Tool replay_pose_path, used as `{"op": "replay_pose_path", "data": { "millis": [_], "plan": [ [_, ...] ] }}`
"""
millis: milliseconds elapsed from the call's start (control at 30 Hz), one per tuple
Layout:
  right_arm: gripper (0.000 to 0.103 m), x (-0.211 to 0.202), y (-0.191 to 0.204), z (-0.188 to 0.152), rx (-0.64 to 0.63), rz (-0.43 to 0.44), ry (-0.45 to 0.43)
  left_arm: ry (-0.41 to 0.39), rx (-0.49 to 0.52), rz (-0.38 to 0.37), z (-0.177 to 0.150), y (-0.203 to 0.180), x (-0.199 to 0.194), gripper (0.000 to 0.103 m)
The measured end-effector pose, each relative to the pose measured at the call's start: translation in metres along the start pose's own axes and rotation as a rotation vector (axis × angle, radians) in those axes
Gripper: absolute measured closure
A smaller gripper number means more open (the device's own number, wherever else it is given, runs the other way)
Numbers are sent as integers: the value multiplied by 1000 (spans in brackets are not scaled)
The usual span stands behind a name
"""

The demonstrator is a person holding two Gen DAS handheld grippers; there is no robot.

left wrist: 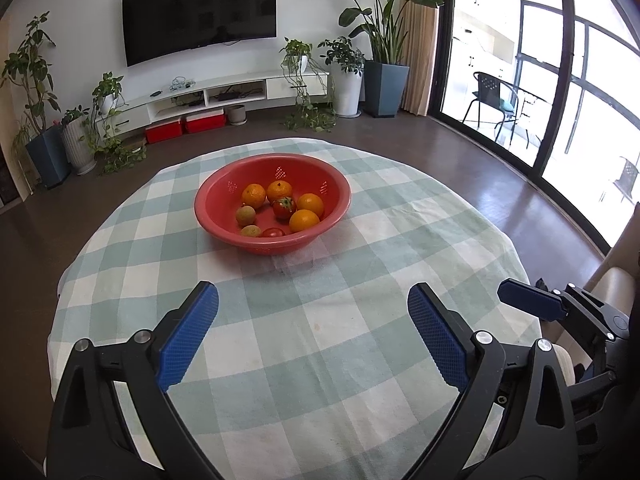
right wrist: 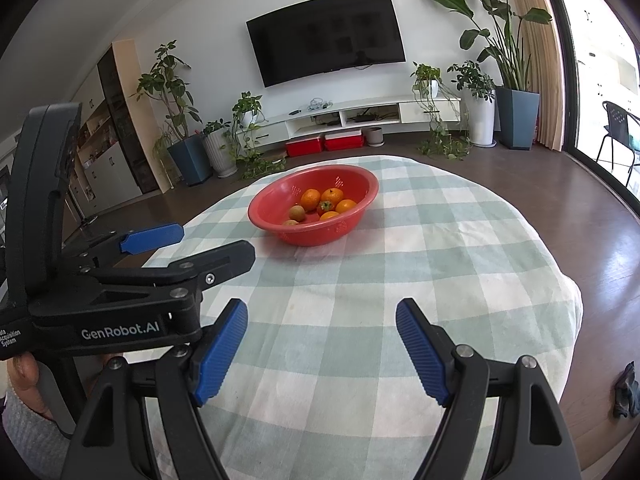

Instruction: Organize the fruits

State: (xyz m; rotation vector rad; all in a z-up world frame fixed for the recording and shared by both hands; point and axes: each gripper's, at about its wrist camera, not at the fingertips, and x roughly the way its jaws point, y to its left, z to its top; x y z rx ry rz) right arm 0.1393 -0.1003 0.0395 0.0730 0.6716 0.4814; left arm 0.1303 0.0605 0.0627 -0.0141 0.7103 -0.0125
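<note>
Fruits (left wrist: 280,210) in bowl (left wrist: 216,216), beyond open left hand-held gripper (left wrist: 312,304).

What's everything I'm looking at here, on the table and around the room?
Bowl: one, red, on the table.
Oranges: four, orange, in the bowl.
Tomatoes: two, red, in the bowl.
Small round fruits: two, green-brown, in the bowl's left side.
Tablecloth: one, green-white check, over the round table.
Television: one, black, on the wall.
Potted plants: several, green, along the wall.
Boxes: two, red, under the white shelf.
Left hand-held gripper: black with blue pads, open, empty, above the cloth.
Right hand-held gripper: same, open, empty.
</note>
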Motion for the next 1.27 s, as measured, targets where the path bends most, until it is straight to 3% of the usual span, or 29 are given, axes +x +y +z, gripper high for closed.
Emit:
{"op": "replay_pose_path", "data": {
  "millis": [600,733,1000,1267],
  "plan": [
    [24,-1,2,-3,4,-2,2,2,1,-35,-4,-4,2,4],
    [24,-1,2,-3,3,0,3,11,-15,-12,-4,-1,3,4],
    [24,0,2,-5,5,2,6,10,-61,-46,-4,10,7,4],
    [24,3,2,-18,10,1,14,-31,-23,1,-8,8,2,4]
  ]
}}
